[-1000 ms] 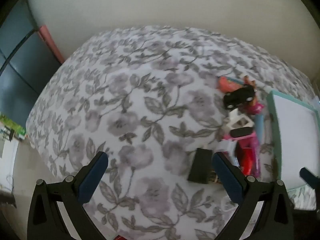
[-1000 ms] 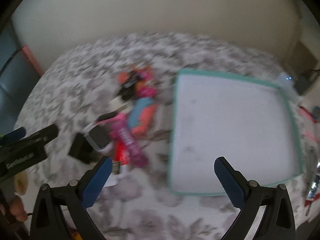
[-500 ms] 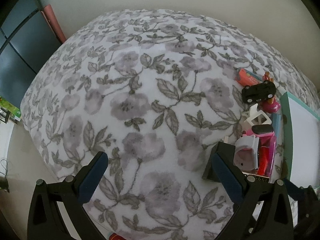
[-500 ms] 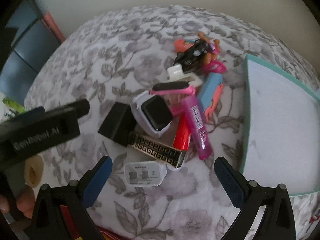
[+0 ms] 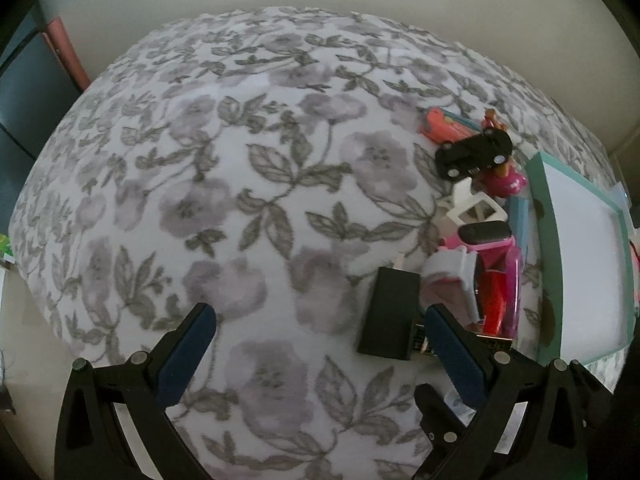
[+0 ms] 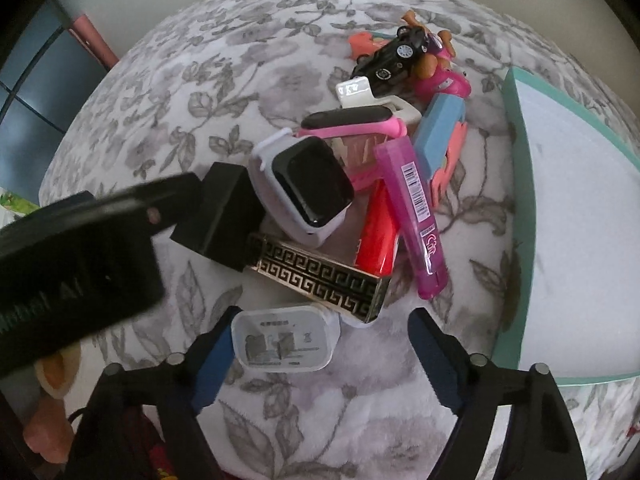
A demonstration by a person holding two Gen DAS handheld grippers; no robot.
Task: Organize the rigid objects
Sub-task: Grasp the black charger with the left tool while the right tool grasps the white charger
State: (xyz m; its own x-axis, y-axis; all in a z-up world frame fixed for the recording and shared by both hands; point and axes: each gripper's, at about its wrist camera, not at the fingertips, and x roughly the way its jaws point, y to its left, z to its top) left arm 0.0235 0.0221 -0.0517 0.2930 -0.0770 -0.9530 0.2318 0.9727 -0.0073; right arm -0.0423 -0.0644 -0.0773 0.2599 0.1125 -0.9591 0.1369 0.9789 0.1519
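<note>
White charger [image 6: 283,344] lies flat on the floral cover right at the right gripper [image 6: 320,354], long axis across the jaws, left pad at its end and right pad clear of it; jaws have just been narrowing, not yet gripping. Left gripper [image 5: 320,344] is wide and empty, black block [image 5: 390,314] near its right finger. Beyond, the toy pile, then the teal tray [image 6: 520,208] further right.

Jumbled pile of small toys and gadgets [image 6: 352,184] beside empty teal-rimmed tray [image 6: 520,216].
</note>
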